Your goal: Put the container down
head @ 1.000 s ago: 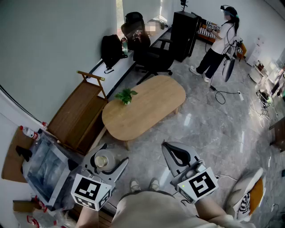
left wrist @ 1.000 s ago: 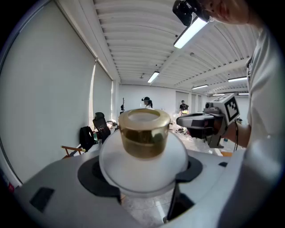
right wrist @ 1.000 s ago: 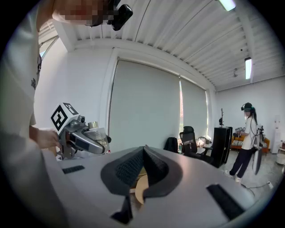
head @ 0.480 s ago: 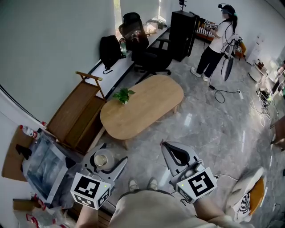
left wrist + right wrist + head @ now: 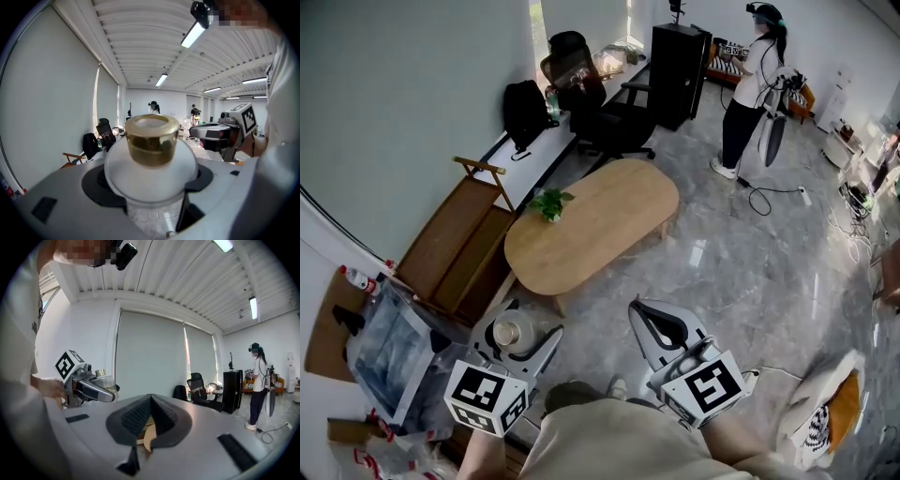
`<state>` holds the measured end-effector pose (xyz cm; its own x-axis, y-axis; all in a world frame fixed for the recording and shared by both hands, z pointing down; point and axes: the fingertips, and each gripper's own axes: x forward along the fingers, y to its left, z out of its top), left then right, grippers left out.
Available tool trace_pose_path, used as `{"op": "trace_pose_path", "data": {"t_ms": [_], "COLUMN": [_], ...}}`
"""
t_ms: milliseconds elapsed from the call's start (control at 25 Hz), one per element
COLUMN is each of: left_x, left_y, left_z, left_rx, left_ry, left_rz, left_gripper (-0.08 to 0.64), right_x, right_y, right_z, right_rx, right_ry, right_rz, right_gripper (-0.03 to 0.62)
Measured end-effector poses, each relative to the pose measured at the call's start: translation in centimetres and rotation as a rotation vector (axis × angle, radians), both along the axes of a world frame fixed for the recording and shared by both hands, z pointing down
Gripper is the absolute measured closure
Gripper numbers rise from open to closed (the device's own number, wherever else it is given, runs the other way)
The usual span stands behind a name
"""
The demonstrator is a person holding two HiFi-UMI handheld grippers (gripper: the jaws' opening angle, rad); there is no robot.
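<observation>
Two grippers showed in the head view, both held low in front of the person. The left gripper (image 5: 525, 325) had its jaws clamped around a small roundish container (image 5: 514, 332), pale with a lid on top. It was upright and up in the air, just short of the near end of an oval wooden table (image 5: 600, 225), so the container wasn't resting on anything. The right gripper (image 5: 639, 309) sat beside it, a bit apart, jaws pressed together with nothing in them. A little green plant (image 5: 548, 202) stood near the table's left edge and a wooden folding chair (image 5: 455, 248) stood off to the table's left. Another person (image 5: 752, 80) was way back in the room, near a black cabinet (image 5: 678, 58).

Left gripper view: the container filled the middle, a white rounded body with a shiny gold cap (image 5: 151, 139), and both jaws were snug against its sides. The right gripper showed off to the right, at about the same height.

Right gripper view: the two dark ribbed pads (image 5: 133, 417) met tip to tip, no gap, nothing gripped. A sliver of the wooden table peeked out below them. Over on the left you could see the left gripper with the container in its jaws.
</observation>
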<state>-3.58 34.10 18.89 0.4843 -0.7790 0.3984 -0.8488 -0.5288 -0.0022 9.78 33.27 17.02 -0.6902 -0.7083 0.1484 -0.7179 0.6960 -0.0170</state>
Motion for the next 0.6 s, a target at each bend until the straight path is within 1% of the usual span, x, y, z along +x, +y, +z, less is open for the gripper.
{"op": "trace_pose_path", "data": {"t_ms": [120, 280, 600], "left_x": [0.8, 1.6, 1.3], "left_y": [0.1, -0.3, -3.6], "left_z": [-0.1, 0.6, 2.2], "left_rx": [0.007, -0.007, -0.027], "left_ry": [-0.001, 0.009, 0.031], "left_rz": [-0.003, 0.003, 0.007], "left_gripper": [0.227, 0.227, 0.227], "right_x": [0.7, 1.0, 0.4], "right_y": [0.4, 0.2, -2.8], "right_z": [0.5, 1.5, 2.8], "right_rx": [-0.018, -0.034, -0.053], "right_ry": [-0.01, -0.027, -0.004], "right_rz": [-0.006, -0.018, -0.023], "right_gripper": [0.597, 0.597, 0.597]}}
